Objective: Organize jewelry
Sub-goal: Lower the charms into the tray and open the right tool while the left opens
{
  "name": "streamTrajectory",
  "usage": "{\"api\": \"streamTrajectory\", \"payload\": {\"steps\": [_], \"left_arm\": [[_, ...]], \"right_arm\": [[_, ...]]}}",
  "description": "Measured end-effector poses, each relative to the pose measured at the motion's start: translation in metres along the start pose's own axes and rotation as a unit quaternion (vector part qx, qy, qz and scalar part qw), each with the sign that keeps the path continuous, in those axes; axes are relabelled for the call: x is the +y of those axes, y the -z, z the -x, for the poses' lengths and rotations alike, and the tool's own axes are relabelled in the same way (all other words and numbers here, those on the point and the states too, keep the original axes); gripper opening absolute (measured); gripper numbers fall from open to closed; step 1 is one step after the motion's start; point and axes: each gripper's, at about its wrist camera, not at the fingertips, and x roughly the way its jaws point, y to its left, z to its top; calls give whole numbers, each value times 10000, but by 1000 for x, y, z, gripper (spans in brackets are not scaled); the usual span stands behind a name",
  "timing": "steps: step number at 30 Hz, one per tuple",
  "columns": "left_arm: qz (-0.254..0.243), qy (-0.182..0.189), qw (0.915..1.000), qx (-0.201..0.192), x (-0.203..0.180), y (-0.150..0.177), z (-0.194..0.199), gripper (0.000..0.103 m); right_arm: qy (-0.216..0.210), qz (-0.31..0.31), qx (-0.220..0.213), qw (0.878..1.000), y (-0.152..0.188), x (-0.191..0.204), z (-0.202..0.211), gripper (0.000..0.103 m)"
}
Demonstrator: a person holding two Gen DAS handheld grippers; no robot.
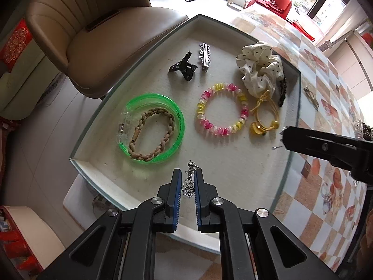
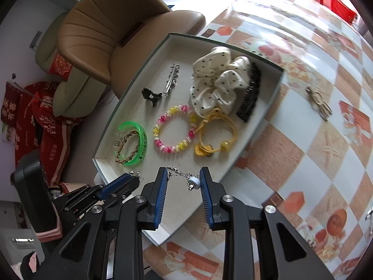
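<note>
My left fingers [image 1: 188, 175] and right fingers [image 2: 183, 175] each pinch a silver earring [image 1: 188, 180] above the tray [image 1: 233, 163].

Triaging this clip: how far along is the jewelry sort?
Done: the tray already holds the green bangle around a braided bracelet, a bead bracelet, clips, a scrunchie and a yellow hair tie.
In hand: the left gripper and right gripper each pinch a silver dangly piece over the tray's near end.
Left: set those down; keys lie outside.
</note>
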Motion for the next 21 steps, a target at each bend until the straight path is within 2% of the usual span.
{"api": "streamTrajectory", "payload": {"steps": [10,21], "left_arm": [[-17,-50,10000,66,2,-2,-18,14],[-161,-178,9997,-52,-6,-6,-22,14]], "right_arm": [[191,63,206,9996,-7,1,-32,31],[436,88,304,9986,-11,-3,-52,31]]}}
